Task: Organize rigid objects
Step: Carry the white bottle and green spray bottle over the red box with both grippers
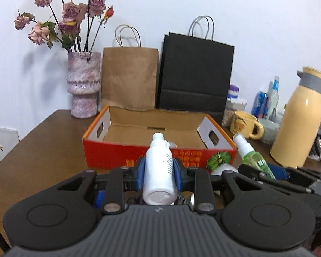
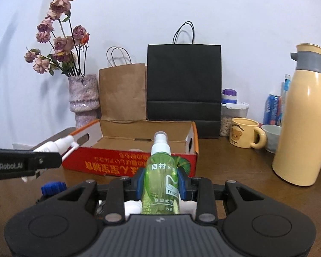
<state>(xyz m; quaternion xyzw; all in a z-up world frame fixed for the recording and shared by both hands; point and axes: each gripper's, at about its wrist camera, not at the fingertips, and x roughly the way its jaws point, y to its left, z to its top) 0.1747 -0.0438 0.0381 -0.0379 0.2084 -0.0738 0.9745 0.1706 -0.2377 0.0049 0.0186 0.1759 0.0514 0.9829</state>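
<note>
The left gripper (image 1: 158, 172) is clamped on a white bottle (image 1: 158, 171), nozzle pointing forward; its base hides the gap behind the blue pads (image 1: 140, 175). The right gripper (image 2: 160, 182) is clamped on a green spray bottle (image 2: 160, 184); the lower label is cut off by the gripper body. Both bottles hang above the table (image 2: 235, 167), just in front of the open box (image 2: 139, 167). A pale object inside the box is mostly hidden behind the front wall. Box lettering reads upside down in the right wrist view.
</note>
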